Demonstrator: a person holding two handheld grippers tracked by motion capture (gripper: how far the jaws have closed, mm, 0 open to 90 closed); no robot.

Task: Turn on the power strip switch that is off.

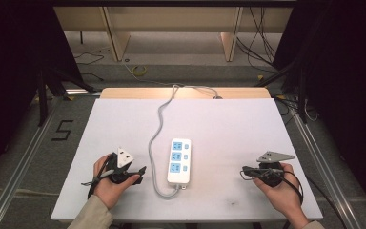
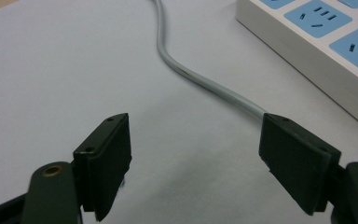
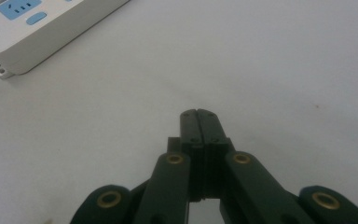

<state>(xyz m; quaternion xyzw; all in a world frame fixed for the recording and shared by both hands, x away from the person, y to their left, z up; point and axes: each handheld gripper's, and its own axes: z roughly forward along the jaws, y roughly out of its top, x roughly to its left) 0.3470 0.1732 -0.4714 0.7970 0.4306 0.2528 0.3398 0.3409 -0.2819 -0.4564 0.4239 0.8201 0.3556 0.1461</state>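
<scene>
A white power strip (image 1: 179, 160) with blue sockets lies in the middle of the white table (image 1: 219, 124), its grey cable (image 1: 158, 129) running off the far edge. My left gripper (image 1: 140, 172) rests on the table just left of the strip, held in a hand. In the left gripper view its jaws stand wide apart around bare table (image 2: 196, 154), with the cable (image 2: 205, 81) and the power strip (image 2: 317, 42) beyond them. My right gripper (image 1: 244, 171) sits at the right, pointing toward the strip. Its jaws (image 3: 198, 122) are pressed together with nothing between them.
The power strip (image 3: 32, 25) lies at the top left of the right gripper view. Past the far table edge stand wooden legs (image 1: 116, 33) and loose cables on the floor (image 1: 140, 70). Dark curtains flank both sides.
</scene>
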